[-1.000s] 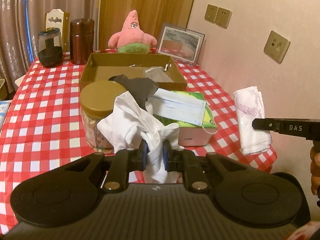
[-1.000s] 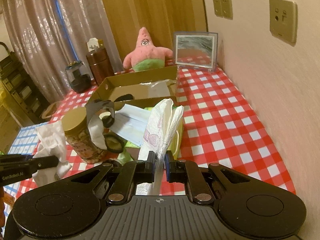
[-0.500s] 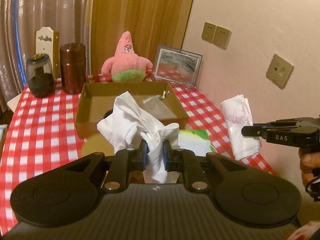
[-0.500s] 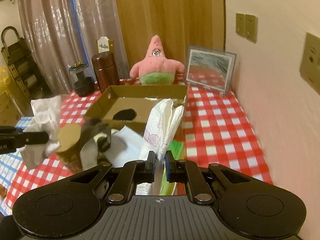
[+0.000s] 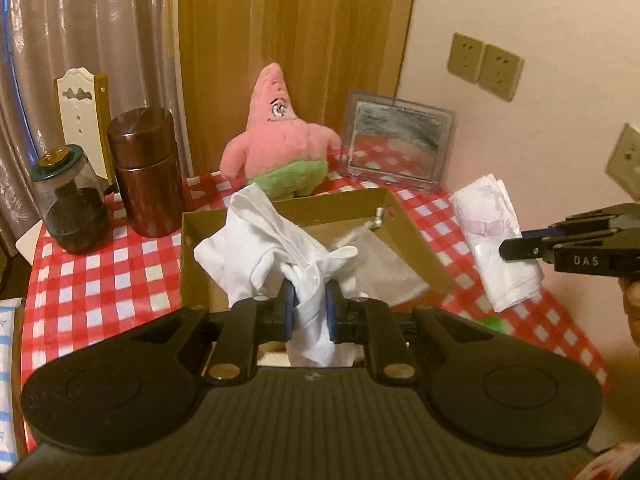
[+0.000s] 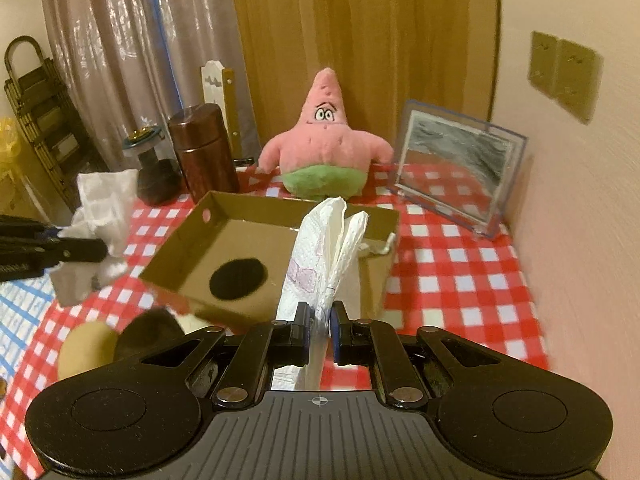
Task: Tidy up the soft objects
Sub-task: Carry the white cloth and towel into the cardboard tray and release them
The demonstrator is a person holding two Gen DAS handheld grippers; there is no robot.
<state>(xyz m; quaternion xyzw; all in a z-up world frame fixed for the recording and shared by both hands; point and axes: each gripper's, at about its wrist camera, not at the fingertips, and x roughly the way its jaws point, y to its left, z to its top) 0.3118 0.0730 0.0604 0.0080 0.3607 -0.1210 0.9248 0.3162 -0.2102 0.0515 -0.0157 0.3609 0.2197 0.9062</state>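
Both grippers have risen toward the cardboard box (image 6: 256,248), jaws clamping white cloth (image 5: 272,248) and folded tissue (image 6: 324,252).

Crumpled white cloth (image 5: 276,248) bunching at centre frame above the open cardboard box (image 5: 404,236), folded printed tissue pack (image 6: 320,256) standing upright mid-frame, pink star plush (image 6: 326,148) sitting upright at upper centre behind it

Pink wall (image 5: 520,20) w/ sockets (image 5: 484,66), wood panel (image 5: 296,20), grey curtains (image 5: 80,20).
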